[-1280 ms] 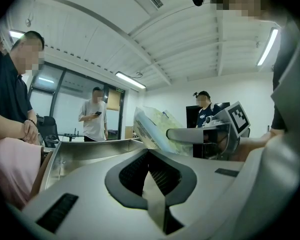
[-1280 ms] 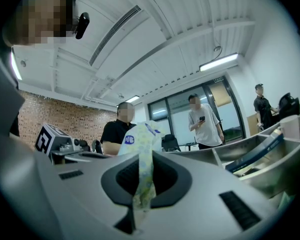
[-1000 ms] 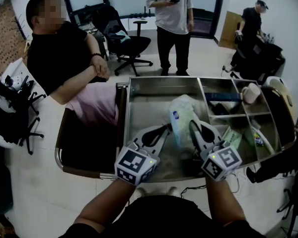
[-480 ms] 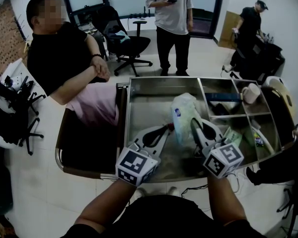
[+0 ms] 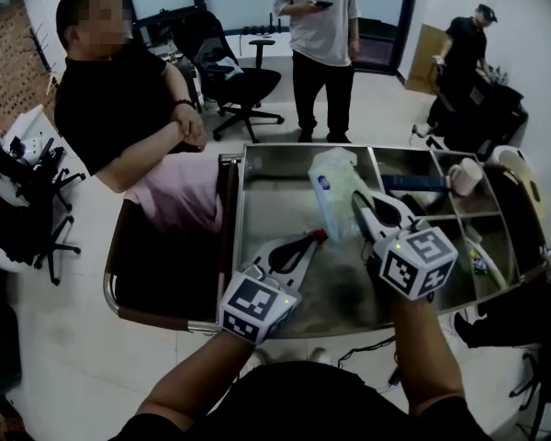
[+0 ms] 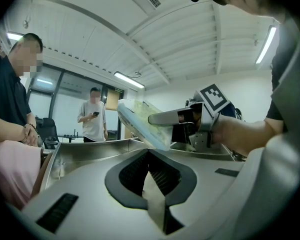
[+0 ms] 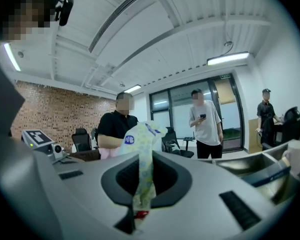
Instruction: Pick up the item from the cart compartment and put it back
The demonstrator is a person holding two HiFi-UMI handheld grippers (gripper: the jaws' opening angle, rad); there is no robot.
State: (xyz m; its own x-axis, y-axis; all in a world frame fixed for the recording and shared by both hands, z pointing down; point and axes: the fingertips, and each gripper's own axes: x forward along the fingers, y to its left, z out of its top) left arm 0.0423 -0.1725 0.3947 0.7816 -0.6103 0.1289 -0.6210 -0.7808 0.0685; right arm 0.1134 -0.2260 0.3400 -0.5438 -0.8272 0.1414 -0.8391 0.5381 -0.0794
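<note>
A pale soft packet [image 5: 333,186] with a blue round label hangs above the steel cart's large compartment [image 5: 275,186]. My right gripper [image 5: 358,202] is shut on its lower edge; in the right gripper view the packet [image 7: 139,139] stands up between the closed pads [image 7: 162,181]. From the left gripper view the packet [image 6: 140,121] and the right gripper [image 6: 162,118] show above the cart. My left gripper [image 5: 318,237] hovers low over the same compartment, to the packet's left. Its jaws are shut with nothing visible between them [image 6: 152,176].
Smaller compartments on the cart's right hold a dark blue item [image 5: 413,182], a white roll [image 5: 464,173] and small packets. A seated person [image 5: 119,108] is close to the cart's left rim. A standing person [image 5: 321,35] and an office chair [image 5: 239,76] are beyond it.
My right gripper has lifted the packet and carried it toward the cart's far side. The left gripper has stayed where it was.
</note>
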